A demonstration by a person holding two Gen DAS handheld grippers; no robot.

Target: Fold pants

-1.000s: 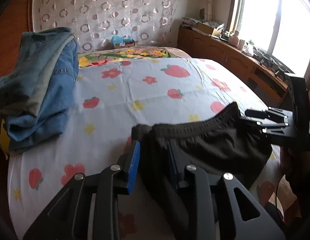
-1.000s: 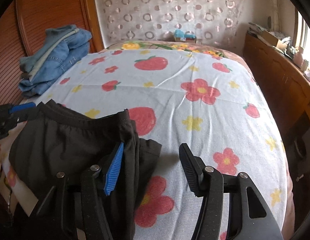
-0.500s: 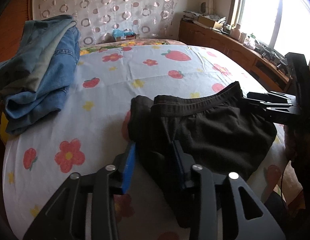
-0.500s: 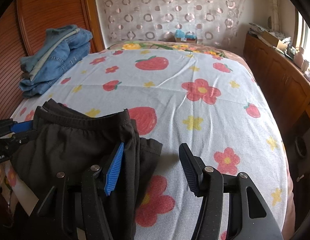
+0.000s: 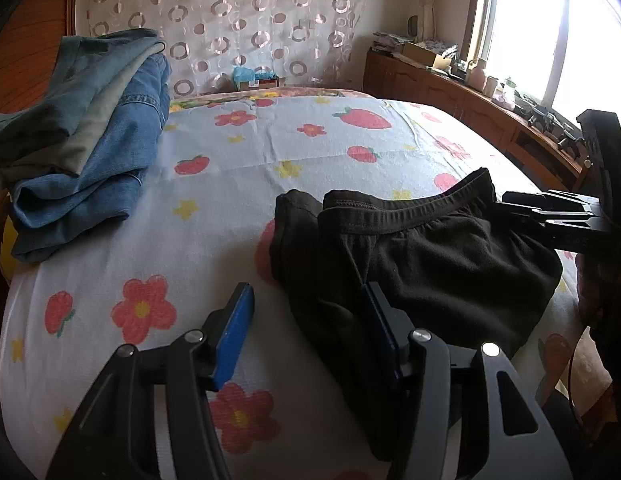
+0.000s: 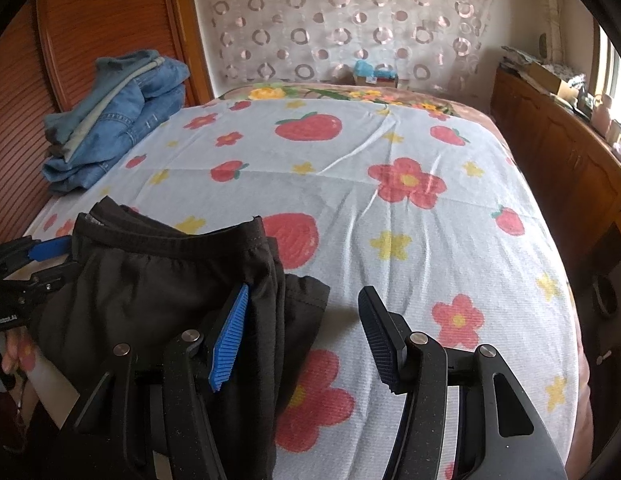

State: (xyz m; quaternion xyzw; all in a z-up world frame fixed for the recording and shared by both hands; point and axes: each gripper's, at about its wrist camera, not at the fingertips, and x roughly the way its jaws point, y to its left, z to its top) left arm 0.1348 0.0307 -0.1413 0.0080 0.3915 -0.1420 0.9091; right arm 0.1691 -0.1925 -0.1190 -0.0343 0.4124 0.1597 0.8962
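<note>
Strawberry-print cotton bedsheet (image 5: 318, 148) under our black pants (image 5: 438, 264); folded jeans (image 5: 90, 152) at ten o'clock; left gripper (image 5: 306, 320) opening, right gripper (image 6: 306, 320) unclenched, neither pinching cloth.

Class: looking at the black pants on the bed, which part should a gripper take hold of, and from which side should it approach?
Grip the black pants at the waistband. It is a thick raised edge across the top, with bare bedsheet beyond it. Come from either end of the band, pinching through both layers.
</note>
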